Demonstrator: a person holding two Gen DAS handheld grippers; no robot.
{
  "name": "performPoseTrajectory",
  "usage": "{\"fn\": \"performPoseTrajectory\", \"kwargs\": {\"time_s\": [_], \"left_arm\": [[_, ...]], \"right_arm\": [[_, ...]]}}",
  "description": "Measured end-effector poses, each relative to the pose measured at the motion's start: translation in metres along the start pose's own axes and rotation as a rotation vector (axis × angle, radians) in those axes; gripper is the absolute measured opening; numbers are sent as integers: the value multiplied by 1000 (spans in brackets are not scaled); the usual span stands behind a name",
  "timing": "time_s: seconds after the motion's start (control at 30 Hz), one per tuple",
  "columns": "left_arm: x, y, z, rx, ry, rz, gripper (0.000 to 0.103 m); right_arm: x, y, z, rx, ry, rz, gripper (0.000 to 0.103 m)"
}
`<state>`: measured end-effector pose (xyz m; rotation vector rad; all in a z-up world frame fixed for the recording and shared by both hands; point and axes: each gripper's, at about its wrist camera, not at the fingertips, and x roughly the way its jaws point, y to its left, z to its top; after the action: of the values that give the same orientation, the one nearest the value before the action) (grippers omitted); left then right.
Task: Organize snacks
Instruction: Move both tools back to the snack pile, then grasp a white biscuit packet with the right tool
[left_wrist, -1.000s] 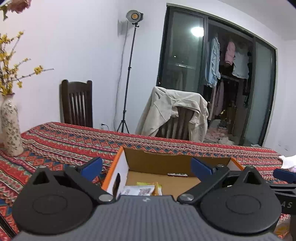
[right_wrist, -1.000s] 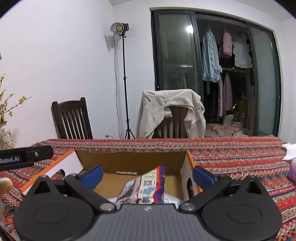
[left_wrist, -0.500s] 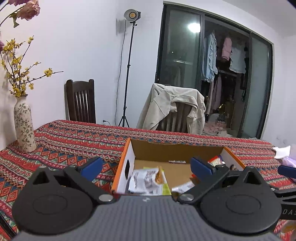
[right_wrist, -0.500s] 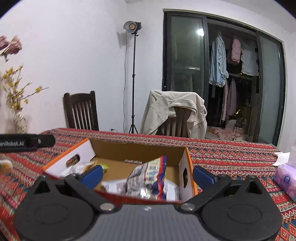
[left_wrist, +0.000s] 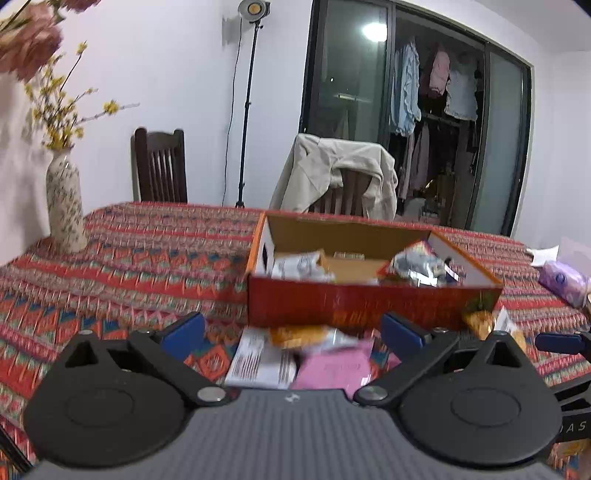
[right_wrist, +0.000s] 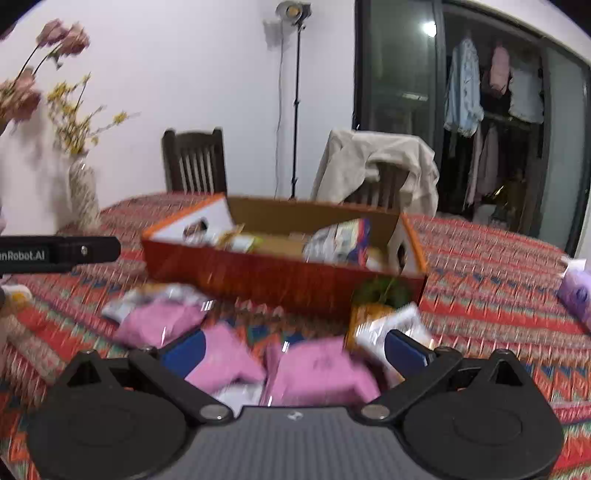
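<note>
Both hand-held grippers have pulled back from the cardboard box (left_wrist: 369, 302), exposing loose snack packets (right_wrist: 314, 369) on the bench (left_wrist: 129, 266) before it. The left hand-held gripper (left_wrist: 291, 332) and right hand-held gripper (right_wrist: 295, 349) gape wide, empty. Open cloth lies at 9 o'clock. Motion blur smears packet labels.

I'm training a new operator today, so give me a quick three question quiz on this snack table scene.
1. True or false: both the left gripper and the right gripper are open with nothing clamped.
2. Which colour are most snack packets lying in front of the cardboard box? A pink, B green, C black.
3. Fill in: the vase holds yellow and ____ flowers.

Key: 1 true; 2 A; 3 pink.
</note>
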<state>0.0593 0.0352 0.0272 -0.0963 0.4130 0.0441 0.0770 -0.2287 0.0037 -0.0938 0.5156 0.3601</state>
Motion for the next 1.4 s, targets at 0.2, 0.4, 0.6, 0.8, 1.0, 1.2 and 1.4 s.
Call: {"fn": "performPoseTrajectory", "kwargs": {"time_s": [0.2,0.4,0.6,0.8,1.0,1.2,1.4], "left_arm": [[-7,10,-30,4,62,-1,103],[-8,14,-47,-4,108,-6,103],[-13,18,-46,-22,100,-6,103],[-17,17,-46,-24,99,-9,103],[-19,21,-47,-33,103,7,103],[-21,21,-47,-38,101,10,103],[-20,16,-45,-32,99,8,103]], "right_arm": [[5,4,-28,-17,108,27,103],[24,3,-37,7,186,52,103],[29,1,-32,-12,199,79,103],[25,2,-31,-22,184,102,88],[9,9,-35,-52,147,135,54],[-10,10,-41,-45,116,141,44],[-36,3,-36,-9,12,141,43]]}}
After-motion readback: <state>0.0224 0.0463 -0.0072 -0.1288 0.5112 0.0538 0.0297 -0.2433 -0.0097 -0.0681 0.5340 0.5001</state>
